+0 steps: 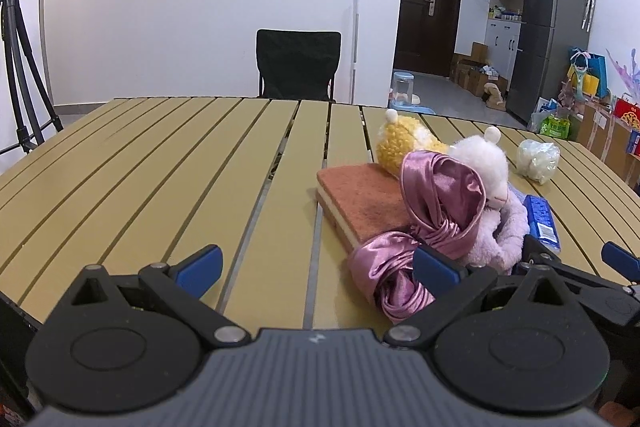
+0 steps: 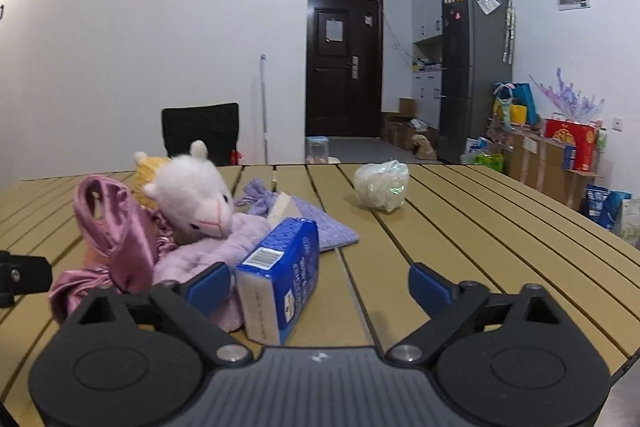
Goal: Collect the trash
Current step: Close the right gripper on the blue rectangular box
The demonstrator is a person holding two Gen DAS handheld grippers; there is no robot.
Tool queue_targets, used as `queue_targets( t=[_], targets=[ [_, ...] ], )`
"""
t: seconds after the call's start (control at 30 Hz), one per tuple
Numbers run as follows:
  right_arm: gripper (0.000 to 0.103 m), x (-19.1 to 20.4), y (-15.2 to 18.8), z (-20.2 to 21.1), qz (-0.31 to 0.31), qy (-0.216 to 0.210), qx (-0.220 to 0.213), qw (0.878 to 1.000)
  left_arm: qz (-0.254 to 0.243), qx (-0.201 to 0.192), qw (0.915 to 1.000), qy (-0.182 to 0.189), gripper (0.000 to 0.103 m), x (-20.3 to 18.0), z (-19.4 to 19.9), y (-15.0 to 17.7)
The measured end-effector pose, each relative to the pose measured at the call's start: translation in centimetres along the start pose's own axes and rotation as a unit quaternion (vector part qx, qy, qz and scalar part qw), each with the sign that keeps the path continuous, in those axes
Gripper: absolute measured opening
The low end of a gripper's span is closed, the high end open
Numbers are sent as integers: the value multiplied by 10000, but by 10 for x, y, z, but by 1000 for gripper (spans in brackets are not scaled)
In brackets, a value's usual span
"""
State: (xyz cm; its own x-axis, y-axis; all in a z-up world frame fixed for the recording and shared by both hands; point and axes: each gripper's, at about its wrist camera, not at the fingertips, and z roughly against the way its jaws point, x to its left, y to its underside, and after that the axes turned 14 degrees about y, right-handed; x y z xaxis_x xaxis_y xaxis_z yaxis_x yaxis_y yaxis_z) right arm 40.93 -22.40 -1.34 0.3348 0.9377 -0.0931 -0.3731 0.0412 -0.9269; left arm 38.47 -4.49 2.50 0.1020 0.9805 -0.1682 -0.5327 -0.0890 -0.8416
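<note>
A crumpled clear plastic bag (image 2: 382, 189) of whitish trash lies on the slatted tan table (image 2: 480, 227), far centre-right; it also shows in the left wrist view (image 1: 537, 158). A blue tissue pack (image 2: 282, 279) lies close in front of my right gripper (image 2: 320, 287), near its left finger. The right gripper is open and empty. My left gripper (image 1: 318, 271) is open and empty, low over the table (image 1: 160, 167), with its right fingertip (image 1: 434, 267) against a pink satin cloth (image 1: 424, 223).
A pile lies between the grippers: a white plush llama (image 2: 196, 195), a yellow plush (image 1: 400, 143), a brown sponge block (image 1: 360, 203), a lilac towel (image 2: 312, 219). A black chair (image 1: 298, 65) stands behind the table. A tripod (image 1: 16, 39) stands far left, boxes and a fridge far right.
</note>
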Motion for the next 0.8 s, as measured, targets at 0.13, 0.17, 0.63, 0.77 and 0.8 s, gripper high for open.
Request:
queue_targets(
  t=[0.13,0.17,0.63,0.77,0.8],
  targets=[
    [86,5,-1,-7,65,214,85,9997,-7,28,10000,10,103,-2,-3,1],
    [85,7,-1,-9,69,284,101,9995,-13,27,10000,11,103,-3,-3,1],
    [24,9,-1,-25,-240,-226,444,9985,-73,2,9995,321,103,-7,-10,4],
    [23,-6,1,-23,-504,-295,422,9974,-203,63,9991,373,103,-11,-14,6],
    [23,-10,1,-22,-572,-303,398,9971,-246,93,9990,359,103,-13,-16,7]
  ],
)
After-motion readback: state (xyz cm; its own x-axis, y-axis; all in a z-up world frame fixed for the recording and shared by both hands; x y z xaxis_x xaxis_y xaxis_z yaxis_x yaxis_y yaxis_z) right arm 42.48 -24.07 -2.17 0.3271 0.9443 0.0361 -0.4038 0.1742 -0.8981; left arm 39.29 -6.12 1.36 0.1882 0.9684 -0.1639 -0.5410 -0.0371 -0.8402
